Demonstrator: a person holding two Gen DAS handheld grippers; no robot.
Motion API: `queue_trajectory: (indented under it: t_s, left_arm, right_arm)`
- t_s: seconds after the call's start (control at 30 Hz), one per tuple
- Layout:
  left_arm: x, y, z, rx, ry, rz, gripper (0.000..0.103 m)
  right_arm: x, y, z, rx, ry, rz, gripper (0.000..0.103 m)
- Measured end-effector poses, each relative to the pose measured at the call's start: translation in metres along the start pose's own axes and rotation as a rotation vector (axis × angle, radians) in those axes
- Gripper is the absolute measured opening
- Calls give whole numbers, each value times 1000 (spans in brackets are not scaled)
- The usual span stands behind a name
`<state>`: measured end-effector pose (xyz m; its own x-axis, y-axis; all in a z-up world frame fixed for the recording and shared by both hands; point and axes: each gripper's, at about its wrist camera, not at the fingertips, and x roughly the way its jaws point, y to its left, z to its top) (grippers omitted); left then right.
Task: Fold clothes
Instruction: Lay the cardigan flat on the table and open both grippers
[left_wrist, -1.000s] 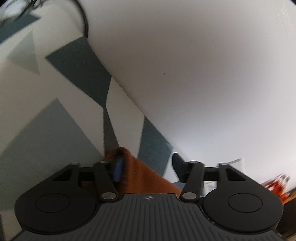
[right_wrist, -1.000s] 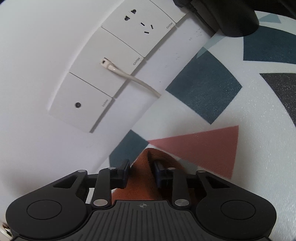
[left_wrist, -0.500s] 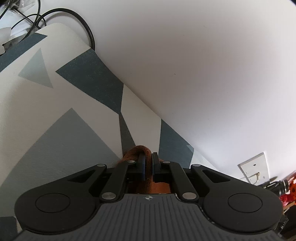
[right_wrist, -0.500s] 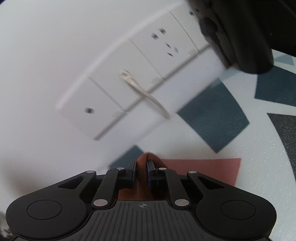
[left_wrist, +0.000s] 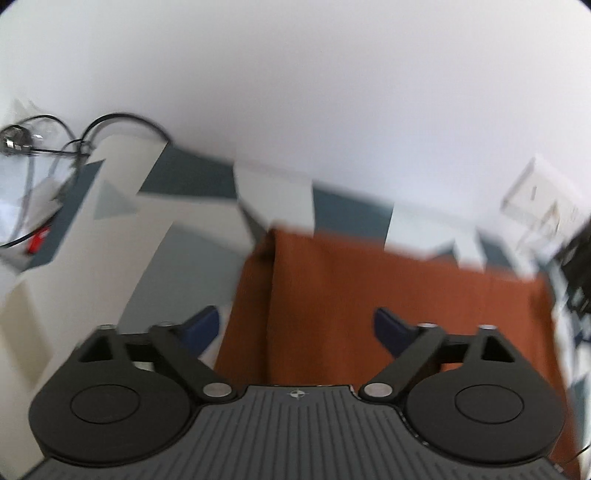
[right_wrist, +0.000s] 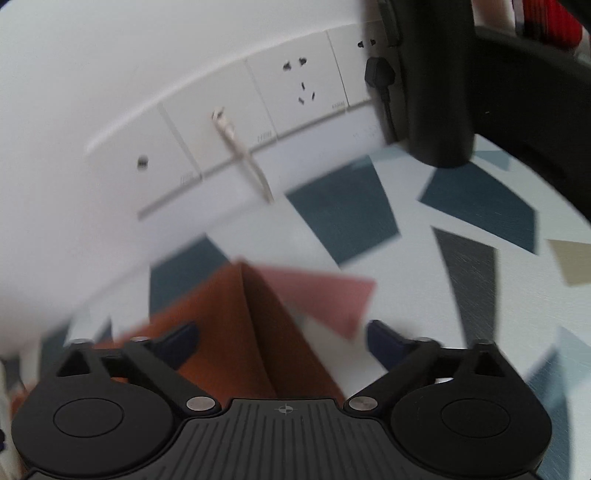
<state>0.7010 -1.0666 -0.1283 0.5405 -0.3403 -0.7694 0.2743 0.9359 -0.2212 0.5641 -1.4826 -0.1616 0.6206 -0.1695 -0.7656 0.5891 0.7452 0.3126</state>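
Left tongs are seen spread wide and opening, blue pads clear of the cloth; nothing is clamped. The rust-orange garment is laid flat below and between the pads, on a worktop covered in a white mat with teal and grey geometric shapes. A lengthwise fold line is visible near its left edge. Black cables are seen at the far left by the white wall.

Right tongs are likewise apart and opening, with the garment's folded corner lying between the pads, apparently untouched, though blur makes contact hard to judge. A pink triangle of the mat pattern is partly covered by it. Beyond, a row of wall sockets with a white plugged cable is seen; a black stand stands at upper right.
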Motion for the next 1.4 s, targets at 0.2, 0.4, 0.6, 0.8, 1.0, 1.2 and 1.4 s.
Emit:
queue_trajectory:
  t_s: [0.2, 0.4, 0.6, 0.8, 1.0, 1.2, 1.4]
  left_arm:
    - [-46, 1, -63, 98, 41, 2, 96]
    - [-83, -14, -115, 178, 101, -58, 96]
    - [-97, -35, -160, 276, 117, -43, 96]
    - [-107, -34, -183, 187, 120, -2, 94]
    - [-122, -29, -197, 43, 70, 94, 35]
    - [-140, -33, -214, -21, 77, 167, 67]
    - [-181, -29, -248, -74, 16, 191, 88]
  right_arm:
    - [-42, 13, -57, -51, 26, 21, 102]
    - [-81, 13, -121, -127, 62, 39, 94]
    - [-105, 22, -176, -313, 117, -15, 78]
    - [-118, 24, -199, -451, 126, 8, 57]
    - [-135, 13, -204, -577, 122, 74, 8]
    - [-159, -21, -206, -525, 153, 185, 35]
    - [-204, -79, -201, -278, 88, 243, 43]
